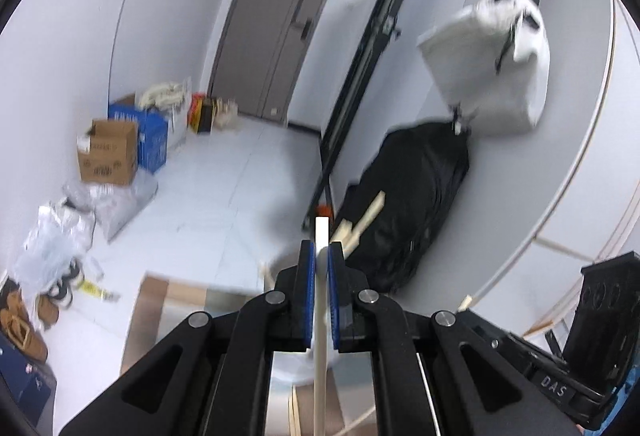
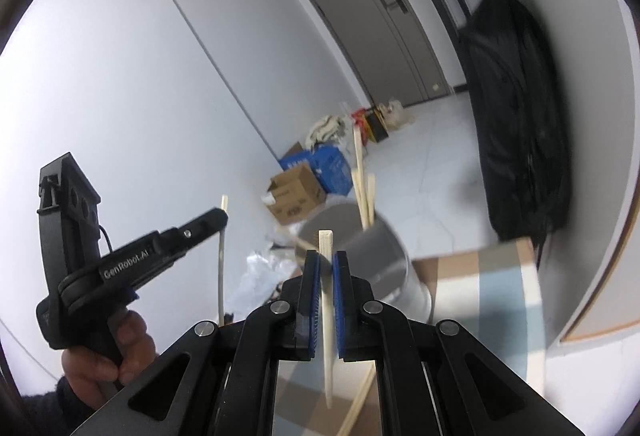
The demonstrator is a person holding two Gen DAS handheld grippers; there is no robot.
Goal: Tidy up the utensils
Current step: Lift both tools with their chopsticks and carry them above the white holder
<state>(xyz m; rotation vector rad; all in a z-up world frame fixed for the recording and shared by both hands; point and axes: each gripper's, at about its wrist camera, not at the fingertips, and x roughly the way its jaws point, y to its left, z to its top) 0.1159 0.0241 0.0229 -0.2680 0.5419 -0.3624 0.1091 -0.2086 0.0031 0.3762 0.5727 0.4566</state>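
My left tool [image 1: 319, 256] grips one chopstick [image 1: 322, 236]; my right tool [image 2: 325, 268] clamps another chopstick [image 2: 326, 248] near the grey holder [image 2: 384, 256].

Both grippers—left gripper [image 1: 319, 256], right gripper [image 2: 325, 262]—clamped tight, pointing slightly downward.

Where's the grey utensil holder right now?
In the right wrist view the grey holder stands just beyond the right gripper, slightly to its right, with several chopsticks upright in it and a cardboard box on the floor behind.
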